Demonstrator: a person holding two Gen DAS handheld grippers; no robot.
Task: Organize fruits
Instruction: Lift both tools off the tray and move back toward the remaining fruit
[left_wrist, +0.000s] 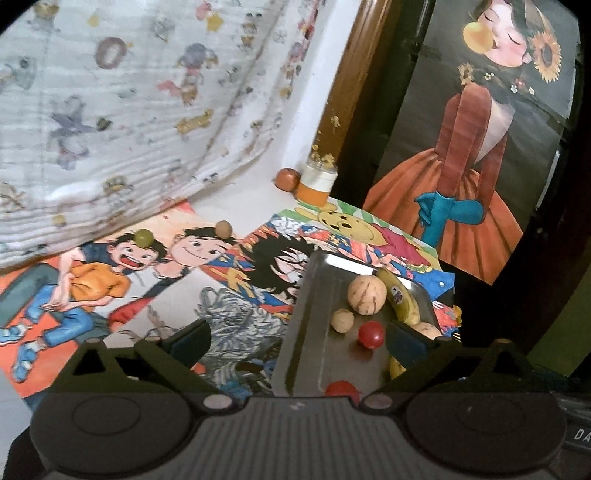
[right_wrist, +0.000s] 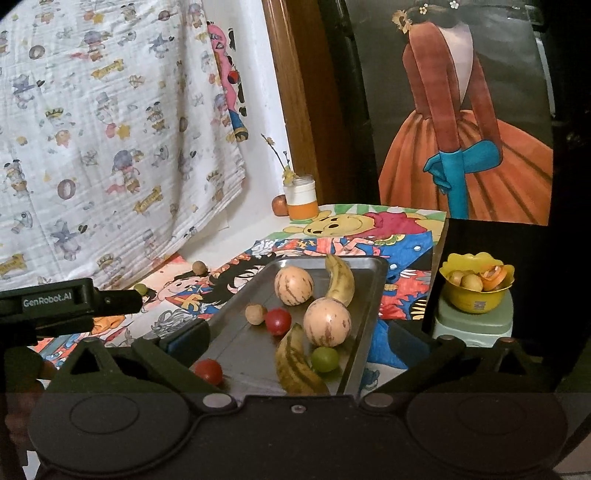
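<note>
Both black two-finger grippers fill the foreground, the left gripper (left_wrist: 299, 332) and the right gripper (right_wrist: 299, 341) alike holding their blue-padded fingers (right_wrist: 188, 338) spread wide with nothing between them. From the left of the right wrist view, a white cartoon-print cloth (right_wrist: 110, 129) hangs behind a table covered in bright cartoon drawings (right_wrist: 406, 236); on that covering lie a small green grape (left_wrist: 144, 237) and a small round tan fruit (left_wrist: 223, 228), well apart from the rest. Further right, a rectangular steel tray (right_wrist: 376, 291) rests on the table and holds the gathered fruit: a red cherry tomato (right_wrist: 208, 371) at its near edge, a pale tan ball (right_wrist: 255, 314) touching, or just beside, a second red tomato (right_wrist: 277, 321), a striped cream-coloured round fruit (right_wrist: 293, 280), a bruised yellow banana (right_wrist: 295, 365), a larger striped round fruit (right_wrist: 327, 321), a green grape in the tray (right_wrist: 325, 359) and a second yellow banana (right_wrist: 340, 278). At the table's back stand a reddish apple (right_wrist: 279, 205) and an orange-and-white jar (right_wrist: 302, 201). Far right, off the table, a yellow scalloped bowl (right_wrist: 476, 291) of small fruit sits on a pale green stand (right_wrist: 472, 325).
</note>
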